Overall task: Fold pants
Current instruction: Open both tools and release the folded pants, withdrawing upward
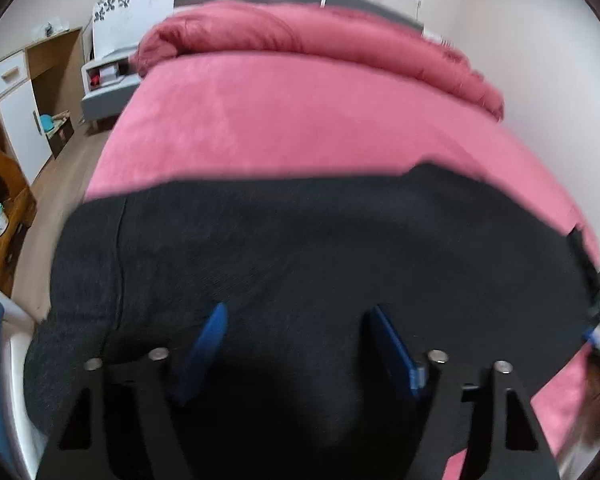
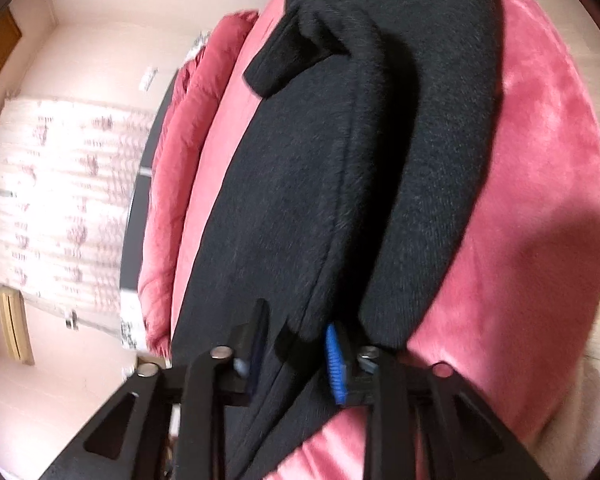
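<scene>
The pants (image 1: 300, 248) lie folded across the bed (image 1: 260, 120). Our left gripper (image 1: 296, 320) hangs spread above them, holding nothing; our right gripper (image 2: 296, 344) straddles the folded edge, jaws part open. We should let go cleanly, then smooth flat.

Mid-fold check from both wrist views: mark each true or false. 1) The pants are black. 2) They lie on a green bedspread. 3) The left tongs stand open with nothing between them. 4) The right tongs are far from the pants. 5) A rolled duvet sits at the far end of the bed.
1) True: the pants are black.
2) False: the bedspread is pink.
3) True: the left tongs stand open above the fabric.
4) False: the right tongs have pants fabric between their fingers.
5) True: the duvet is there.
</scene>
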Tool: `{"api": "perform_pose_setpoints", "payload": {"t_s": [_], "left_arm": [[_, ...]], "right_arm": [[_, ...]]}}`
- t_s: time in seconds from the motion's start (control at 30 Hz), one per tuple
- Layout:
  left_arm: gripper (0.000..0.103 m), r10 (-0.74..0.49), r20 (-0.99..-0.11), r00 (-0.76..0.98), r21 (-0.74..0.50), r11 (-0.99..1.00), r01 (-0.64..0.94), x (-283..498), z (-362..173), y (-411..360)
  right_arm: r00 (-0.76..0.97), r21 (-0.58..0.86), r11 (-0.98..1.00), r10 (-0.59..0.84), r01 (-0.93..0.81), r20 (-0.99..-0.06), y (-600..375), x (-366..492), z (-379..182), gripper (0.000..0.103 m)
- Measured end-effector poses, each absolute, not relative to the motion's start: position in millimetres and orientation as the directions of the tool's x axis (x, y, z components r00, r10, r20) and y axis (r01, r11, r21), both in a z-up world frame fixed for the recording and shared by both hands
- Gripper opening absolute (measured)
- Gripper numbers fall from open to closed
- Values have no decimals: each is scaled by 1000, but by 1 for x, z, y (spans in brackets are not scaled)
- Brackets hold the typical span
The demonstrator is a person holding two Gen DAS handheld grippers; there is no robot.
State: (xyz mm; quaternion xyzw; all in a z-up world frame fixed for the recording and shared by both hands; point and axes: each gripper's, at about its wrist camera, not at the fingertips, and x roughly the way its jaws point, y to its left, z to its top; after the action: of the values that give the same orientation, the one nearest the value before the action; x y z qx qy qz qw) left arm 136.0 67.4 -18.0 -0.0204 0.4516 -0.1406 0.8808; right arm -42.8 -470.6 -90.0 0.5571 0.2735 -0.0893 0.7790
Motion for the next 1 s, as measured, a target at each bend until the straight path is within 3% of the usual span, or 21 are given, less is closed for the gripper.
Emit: {"api": "perform_pose_setpoints", "payload": {"t_s": [0.17, 0.3, 0.37, 0.4, 0.43, 0.57, 0.77, 0.83, 1.0], "left_arm": [[73, -288, -699, 654, -107, 947, 302, 102, -30, 69], [74, -289, -696, 657, -111, 948, 299, 103, -33, 68], [74, -293, -693, 658, -116, 947, 300, 101, -32, 70], [74, -292, -694, 658, -115, 947, 299, 102, -32, 71], [74, -291, -693, 659, -113, 947, 299, 100, -33, 72], [74, -289, -693, 660, -111, 948, 298, 108, -31, 68], [74, -289, -692, 661, -112, 948, 298, 108, -30, 67], [74, -290, -693, 660, -113, 948, 298, 108, -30, 67], [75, -293, -691, 661, -115, 947, 300, 109, -30, 67]], "right_arm": [[770, 636, 610, 66, 472, -635, -488, -51, -36, 33], [777, 518, 704, -77, 486, -625, -523, -39, 14, 34], [748, 434, 752, -117, 497, -654, -540, -11, 30, 41], [698, 356, 780, -139, 514, -703, -546, 10, 33, 52], [640, 269, 797, -184, 542, -746, -550, 29, 33, 54], [486, 7, 839, -308, 544, -818, -556, 88, 22, 54], [321, -283, 859, -436, 426, -841, -541, 132, -4, 53], [343, -219, 874, -385, 434, -857, -546, 121, -8, 14], [516, 154, 760, -263, 631, -815, -594, 59, 24, 8]]}}
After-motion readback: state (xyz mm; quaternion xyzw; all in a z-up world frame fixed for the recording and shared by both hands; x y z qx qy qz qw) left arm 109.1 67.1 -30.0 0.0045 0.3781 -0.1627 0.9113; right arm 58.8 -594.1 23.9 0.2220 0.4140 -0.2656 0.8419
